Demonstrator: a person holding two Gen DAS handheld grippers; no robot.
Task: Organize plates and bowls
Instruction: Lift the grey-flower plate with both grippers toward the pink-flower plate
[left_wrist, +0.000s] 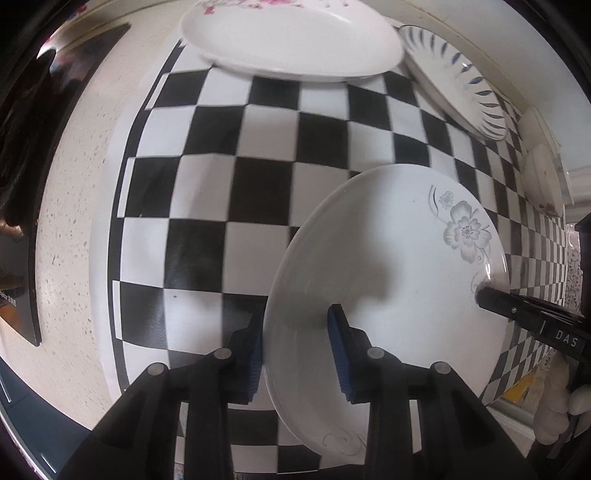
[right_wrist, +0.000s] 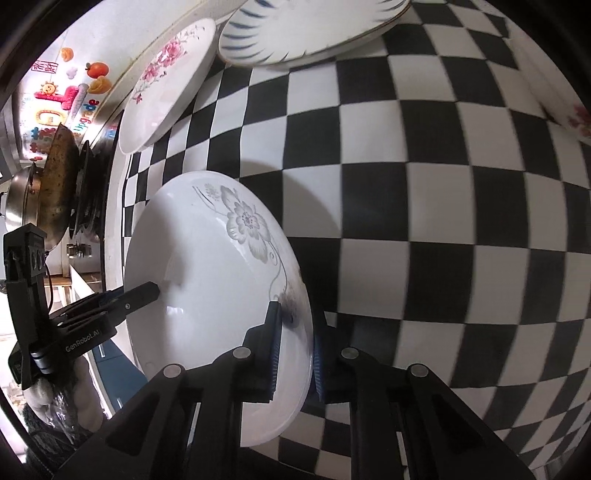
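A white plate with a grey flower (left_wrist: 391, 273) is held above the checkered mat by both grippers. My left gripper (left_wrist: 295, 350) is shut on its near rim, with one blue pad above and one below. My right gripper (right_wrist: 295, 347) is shut on the opposite rim; the plate shows in the right wrist view (right_wrist: 210, 280). The right gripper's finger shows at the plate's far rim in the left wrist view (left_wrist: 517, 306). A white plate with pink flowers (left_wrist: 288, 40) and a plate with blue leaf marks (left_wrist: 454, 77) lie on the mat at the back.
The black and white checkered mat (left_wrist: 258, 184) covers a speckled white counter (left_wrist: 74, 203). A small pink-flowered dish (left_wrist: 543, 184) sits at the right edge. A pan and a pot (right_wrist: 48, 195) stand on a stove at the left in the right wrist view.
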